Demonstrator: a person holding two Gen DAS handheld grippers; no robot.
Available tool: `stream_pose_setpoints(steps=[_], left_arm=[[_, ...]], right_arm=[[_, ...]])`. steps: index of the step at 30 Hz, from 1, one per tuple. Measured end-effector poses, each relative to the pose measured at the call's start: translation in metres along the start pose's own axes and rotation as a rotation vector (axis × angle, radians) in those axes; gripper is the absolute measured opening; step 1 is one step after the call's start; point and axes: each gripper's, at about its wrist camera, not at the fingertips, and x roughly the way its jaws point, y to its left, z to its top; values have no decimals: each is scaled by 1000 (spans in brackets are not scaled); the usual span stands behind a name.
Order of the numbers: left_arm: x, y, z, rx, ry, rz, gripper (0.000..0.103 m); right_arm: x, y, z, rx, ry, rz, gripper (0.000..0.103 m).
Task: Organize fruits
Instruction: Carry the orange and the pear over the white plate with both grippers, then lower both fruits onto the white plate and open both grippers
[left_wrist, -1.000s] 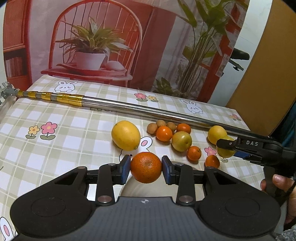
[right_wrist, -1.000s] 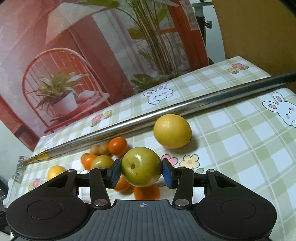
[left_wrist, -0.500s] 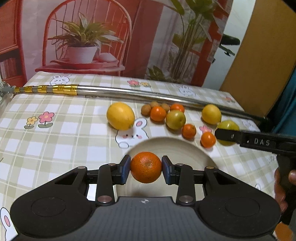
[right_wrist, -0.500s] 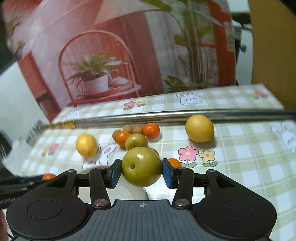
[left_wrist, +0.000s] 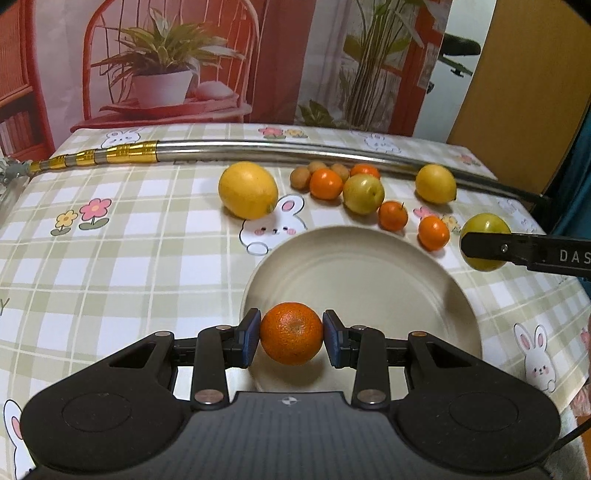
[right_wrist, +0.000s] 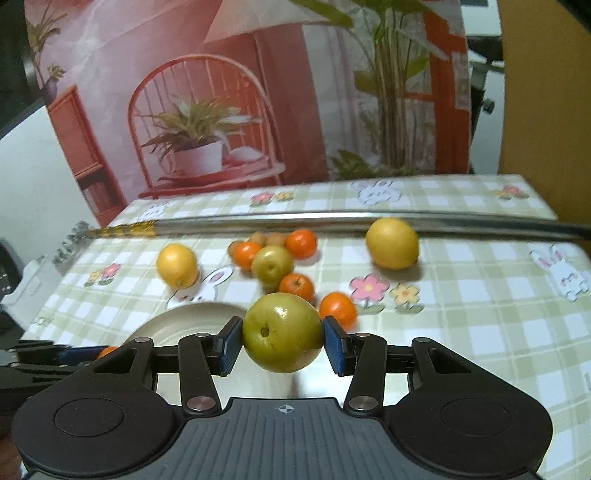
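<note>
My left gripper is shut on an orange, held over the near left part of a cream plate. My right gripper is shut on a green apple, hovering by the plate's right edge; from the left wrist view that apple and one dark finger show at the far right. Loose on the checked cloth lie two lemons, another green apple, several small oranges and small brown fruits.
A long metal pole with a gold-banded end lies across the back of the table, just behind the fruit. A printed backdrop of a chair and plants stands behind the table. The table's right edge is close to the plate.
The left gripper has sunk with the orange toward the plate, which now fills more of its view. The right gripper has swung leftward and levelled out, bringing the green apple to the plate's edge.
</note>
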Motion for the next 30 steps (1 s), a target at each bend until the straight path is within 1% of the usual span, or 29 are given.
stream_pose_setpoints(steps=[6, 12, 17, 30], left_arm=[[6, -4, -3, 25, 20, 18, 39], [9, -6, -5, 31, 27, 22, 39], [11, -7, -6, 34, 25, 24, 39], [13, -7, -8, 21, 21, 19, 39]], right_arm=[[10, -2, -6, 14, 88, 77, 43], [21, 8, -13, -23, 161, 105, 43], [25, 13, -18, -39, 197, 107, 43], [35, 22, -28, -75, 254, 105, 43]])
